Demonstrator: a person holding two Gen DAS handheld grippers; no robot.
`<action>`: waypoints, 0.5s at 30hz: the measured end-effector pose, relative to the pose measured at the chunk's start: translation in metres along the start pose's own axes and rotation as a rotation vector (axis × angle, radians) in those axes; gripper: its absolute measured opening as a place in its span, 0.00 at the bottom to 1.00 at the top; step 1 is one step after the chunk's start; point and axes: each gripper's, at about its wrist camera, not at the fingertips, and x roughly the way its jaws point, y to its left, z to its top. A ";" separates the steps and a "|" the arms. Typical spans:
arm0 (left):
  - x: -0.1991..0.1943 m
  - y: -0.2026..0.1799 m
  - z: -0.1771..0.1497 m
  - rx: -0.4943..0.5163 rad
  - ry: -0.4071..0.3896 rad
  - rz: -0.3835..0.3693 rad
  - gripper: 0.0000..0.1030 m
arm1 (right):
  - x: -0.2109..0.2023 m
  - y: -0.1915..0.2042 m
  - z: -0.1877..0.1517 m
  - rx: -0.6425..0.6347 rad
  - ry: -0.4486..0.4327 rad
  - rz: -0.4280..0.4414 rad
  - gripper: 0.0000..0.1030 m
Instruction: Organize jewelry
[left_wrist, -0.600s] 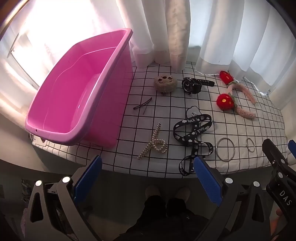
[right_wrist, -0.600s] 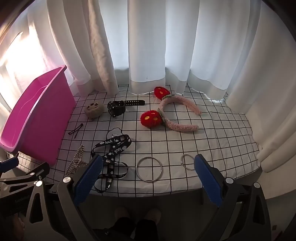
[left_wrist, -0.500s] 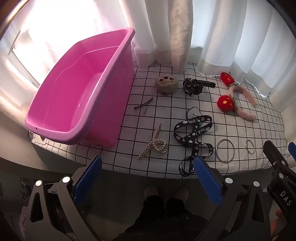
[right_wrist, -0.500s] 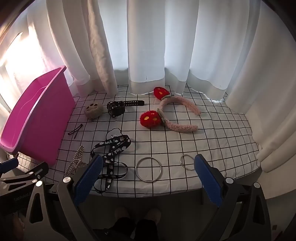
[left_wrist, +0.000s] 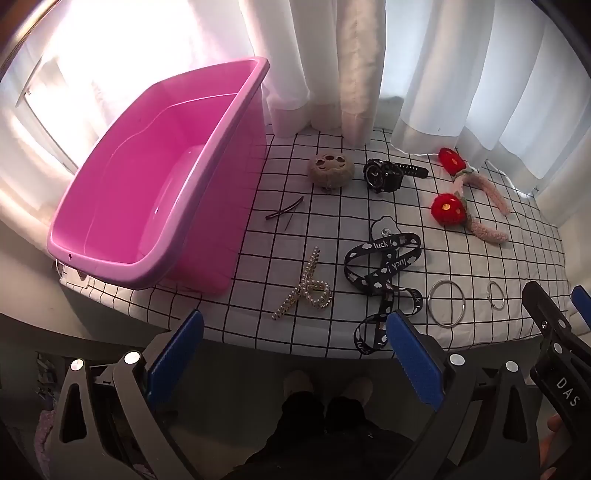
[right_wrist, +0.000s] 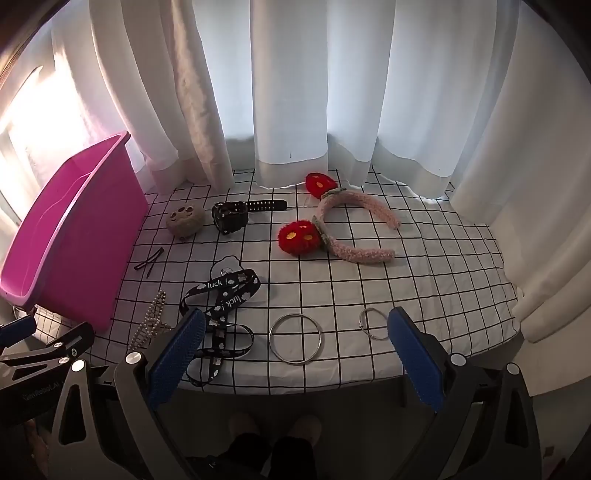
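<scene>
A pink tub (left_wrist: 122, 258) stands at the table's left, empty inside. On the checked cloth lie a pearl hair clip (left_wrist: 308, 290), a black lanyard (left_wrist: 384, 273), a large silver ring (left_wrist: 447, 302), a small ring (left_wrist: 496, 294), a black watch (left_wrist: 384, 173), a beige plush clip (left_wrist: 331, 168), black hairpins (left_wrist: 284, 214) and a pink headband with red pompoms (left_wrist: 469, 199). My left gripper (left_wrist: 295, 354) is open and empty, held before the table's front edge near the pearl clip. My right gripper (right_wrist: 295, 354) is open and empty, before the large ring (right_wrist: 295, 343).
White curtains (right_wrist: 291, 92) hang behind the table and close in on its right side. The table's front edge (left_wrist: 258, 341) lies just beyond both grippers. The person's feet show on the floor below.
Both grippers have drifted slightly; the table objects have not moved. Both stay open and empty.
</scene>
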 end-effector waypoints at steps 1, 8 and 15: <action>0.000 -0.001 0.000 0.004 -0.001 0.001 0.94 | 0.000 0.000 0.000 0.001 0.000 0.003 0.92; 0.001 0.001 0.001 0.008 -0.001 -0.008 0.94 | 0.001 0.001 -0.001 0.003 -0.002 0.003 0.92; 0.003 0.002 0.002 -0.002 0.012 -0.008 0.94 | 0.000 0.001 -0.001 0.002 -0.004 0.001 0.92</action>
